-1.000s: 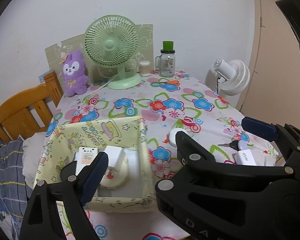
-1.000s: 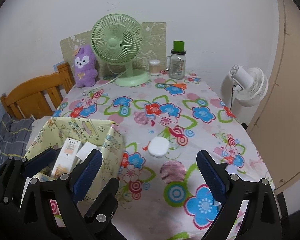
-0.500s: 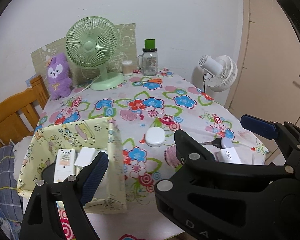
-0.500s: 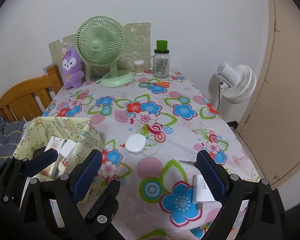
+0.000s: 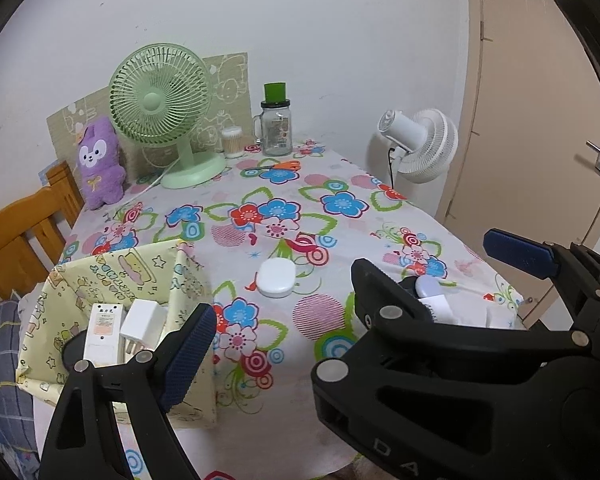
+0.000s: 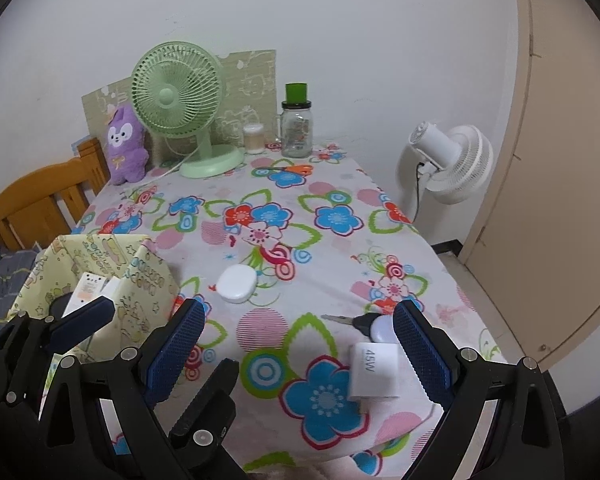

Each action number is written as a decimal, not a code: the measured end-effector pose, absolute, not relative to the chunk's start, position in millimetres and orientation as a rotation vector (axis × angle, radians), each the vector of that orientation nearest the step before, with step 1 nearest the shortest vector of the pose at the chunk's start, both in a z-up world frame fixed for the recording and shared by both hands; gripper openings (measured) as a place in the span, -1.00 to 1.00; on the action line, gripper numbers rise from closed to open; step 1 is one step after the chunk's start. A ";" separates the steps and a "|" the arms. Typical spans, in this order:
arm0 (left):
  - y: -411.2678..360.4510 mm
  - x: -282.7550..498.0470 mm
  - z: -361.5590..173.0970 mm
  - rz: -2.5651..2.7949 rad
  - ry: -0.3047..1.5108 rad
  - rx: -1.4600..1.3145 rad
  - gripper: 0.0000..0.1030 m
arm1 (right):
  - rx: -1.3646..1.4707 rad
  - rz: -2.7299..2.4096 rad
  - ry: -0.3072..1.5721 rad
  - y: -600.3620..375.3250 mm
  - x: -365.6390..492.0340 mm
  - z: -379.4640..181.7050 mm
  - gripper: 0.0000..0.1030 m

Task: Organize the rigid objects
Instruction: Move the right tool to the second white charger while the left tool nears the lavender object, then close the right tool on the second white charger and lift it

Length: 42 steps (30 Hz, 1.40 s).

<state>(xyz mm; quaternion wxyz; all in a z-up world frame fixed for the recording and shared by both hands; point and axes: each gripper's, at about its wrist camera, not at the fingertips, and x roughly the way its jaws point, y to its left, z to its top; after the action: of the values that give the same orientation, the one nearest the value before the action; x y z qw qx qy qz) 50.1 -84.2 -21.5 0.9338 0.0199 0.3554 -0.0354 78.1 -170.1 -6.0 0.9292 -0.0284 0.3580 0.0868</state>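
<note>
Both grippers are hovering empty over the near table edge, loose items waiting just ahead of the right one.

The right gripper, jaws standing wide with nothing between them, is framing the white block-shaped 45W charger, lying flat at about four o'clock in its view, touching the inside of the right-hand finger, long axis running roughly away from the camera. Just beyond, at two o'clock, a key with a pale lilac oval fob is lying crosswise, though its exact shape is hard to make out. The left gripper is also gaping and empty, sitting nearer the yellow printed fabric storage box at nine o'clock. Farther out, near twelve o'clock, a white rounded plastic case is resting between the two. The right hand looks better placed for the charger.
</note>
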 end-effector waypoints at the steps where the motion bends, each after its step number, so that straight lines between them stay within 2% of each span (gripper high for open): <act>1: -86.0 50.0 -22.5 -0.076 0.727 0.040 0.77 | -0.059 0.173 0.732 -172.3 77.3 -6.6 0.88; 15: -111.4 49.9 -42.8 -0.102 0.721 0.067 0.77 | -0.042 0.120 0.740 -199.6 72.2 -28.3 0.88; 30: -120.5 60.4 -89.0 -0.146 0.767 0.068 0.77 | -0.024 0.118 0.772 -216.0 82.8 -75.5 0.74; 36: -122.4 66.7 -104.3 -0.162 0.800 0.053 0.77 | -0.016 0.096 0.810 -222.5 91.0 -94.9 0.64; 42: -122.0 77.1 -116.1 -0.150 0.829 0.057 0.76 | -0.005 0.084 0.849 -225.8 101.5 -110.6 0.43</act>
<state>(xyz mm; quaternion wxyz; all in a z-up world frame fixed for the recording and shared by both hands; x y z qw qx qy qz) 77.1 -122.0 -116.1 0.9121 0.0278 0.4024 -0.0727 101.5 -225.8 -110.6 0.9103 -0.0025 0.4118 0.0409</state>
